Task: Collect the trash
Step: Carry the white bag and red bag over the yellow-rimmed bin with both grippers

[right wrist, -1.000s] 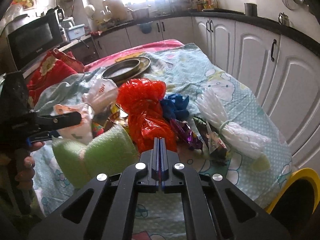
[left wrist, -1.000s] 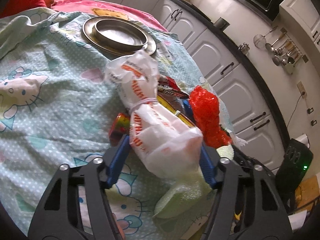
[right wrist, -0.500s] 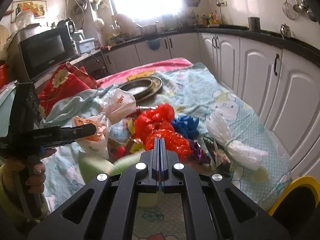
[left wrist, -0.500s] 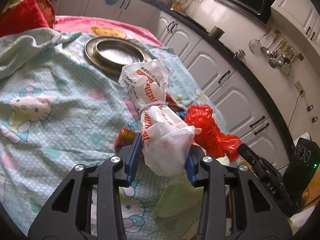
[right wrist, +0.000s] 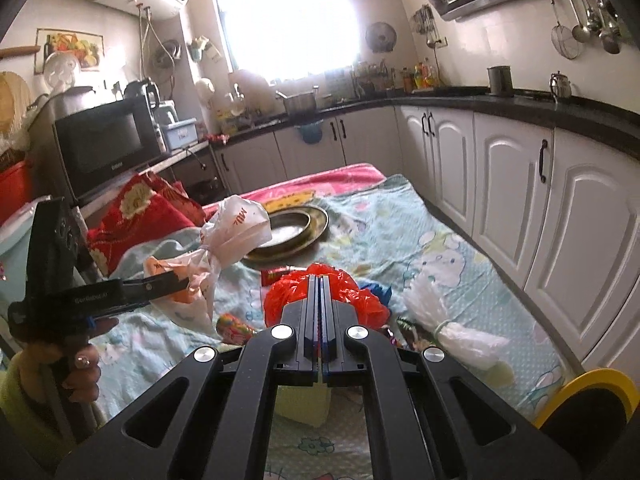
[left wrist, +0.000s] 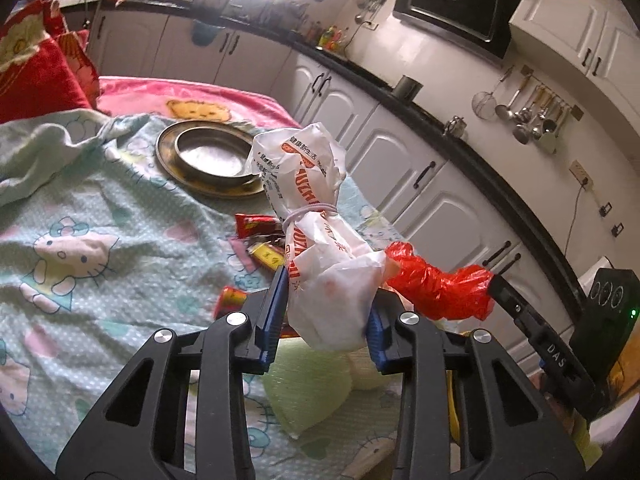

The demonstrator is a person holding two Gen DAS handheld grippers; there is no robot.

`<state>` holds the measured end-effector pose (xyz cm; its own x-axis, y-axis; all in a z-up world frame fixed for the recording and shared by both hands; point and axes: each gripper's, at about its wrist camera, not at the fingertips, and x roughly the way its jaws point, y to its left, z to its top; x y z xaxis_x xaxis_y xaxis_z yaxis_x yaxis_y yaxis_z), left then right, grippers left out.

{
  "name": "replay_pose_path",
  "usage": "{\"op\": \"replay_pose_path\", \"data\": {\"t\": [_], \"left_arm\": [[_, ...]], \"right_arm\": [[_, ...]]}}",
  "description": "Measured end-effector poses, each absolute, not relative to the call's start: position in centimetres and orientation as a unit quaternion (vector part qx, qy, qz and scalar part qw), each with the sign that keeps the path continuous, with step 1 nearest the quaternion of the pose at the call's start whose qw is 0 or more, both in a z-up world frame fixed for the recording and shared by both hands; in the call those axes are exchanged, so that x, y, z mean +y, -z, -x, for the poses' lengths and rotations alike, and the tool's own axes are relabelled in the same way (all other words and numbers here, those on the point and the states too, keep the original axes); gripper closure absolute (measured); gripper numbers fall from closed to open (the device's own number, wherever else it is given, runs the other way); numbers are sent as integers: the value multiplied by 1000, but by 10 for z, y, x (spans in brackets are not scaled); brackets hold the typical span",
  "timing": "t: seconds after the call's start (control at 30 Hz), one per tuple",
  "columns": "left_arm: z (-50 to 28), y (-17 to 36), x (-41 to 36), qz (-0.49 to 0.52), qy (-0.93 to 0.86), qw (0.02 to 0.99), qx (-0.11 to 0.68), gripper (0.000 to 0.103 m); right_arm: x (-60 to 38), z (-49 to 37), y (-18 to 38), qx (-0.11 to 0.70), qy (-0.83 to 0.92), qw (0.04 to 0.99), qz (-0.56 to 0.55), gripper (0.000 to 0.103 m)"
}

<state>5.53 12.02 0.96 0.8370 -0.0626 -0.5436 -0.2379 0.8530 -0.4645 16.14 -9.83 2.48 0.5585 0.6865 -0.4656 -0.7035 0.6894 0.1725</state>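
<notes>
Left gripper [left wrist: 326, 312] just closed, squeezing white bag [left wrist: 316, 216]; right gripper [right wrist: 319, 304] shut — pinching red bag [left wrist: 440, 288].

The left gripper [left wrist: 324, 316] has just been closing its jaws, and the blue pads now press both sides of the white printed bag [left wrist: 320, 248], which a second ago sat loosely between wide jaws. The bag has come up off the patterned cloth [left wrist: 100, 240] and hangs between the jaws. The right gripper [right wrist: 319, 312], jaws together, has risen with the red plastic bag [right wrist: 324, 300] pinched at its tip; that bag lay on the cloth before. The green foam piece [left wrist: 308, 392] now lies uncovered below the left jaws.
</notes>
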Motion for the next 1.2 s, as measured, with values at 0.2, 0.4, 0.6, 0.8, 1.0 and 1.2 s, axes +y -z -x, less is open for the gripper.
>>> {"op": "replay_pose_path", "data": {"t": [0.2, 0.4, 0.6, 0.8, 1.0, 1.2], "left_arm": [[-53, -19, 102, 250, -26, 927, 277, 76], [-55, -25, 76, 229, -1, 932, 280, 76], [-59, -25, 52, 211, 23, 934, 288, 76], [-65, -23, 30, 189, 45, 935, 297, 76], [-71, -18, 7, 168, 69, 934, 309, 76], [-79, -13, -19, 147, 94, 930, 322, 76]], "right_arm": [[-114, -152, -38, 244, -386, 889, 10, 102], [-136, -139, -49, 229, -372, 899, 16, 102], [-166, -128, -56, 222, -350, 910, 4, 102], [-192, -119, -59, 214, -322, 922, -1, 102], [-224, -112, -58, 213, -289, 933, -14, 102], [-260, -109, -54, 216, -245, 945, -33, 102]]}}
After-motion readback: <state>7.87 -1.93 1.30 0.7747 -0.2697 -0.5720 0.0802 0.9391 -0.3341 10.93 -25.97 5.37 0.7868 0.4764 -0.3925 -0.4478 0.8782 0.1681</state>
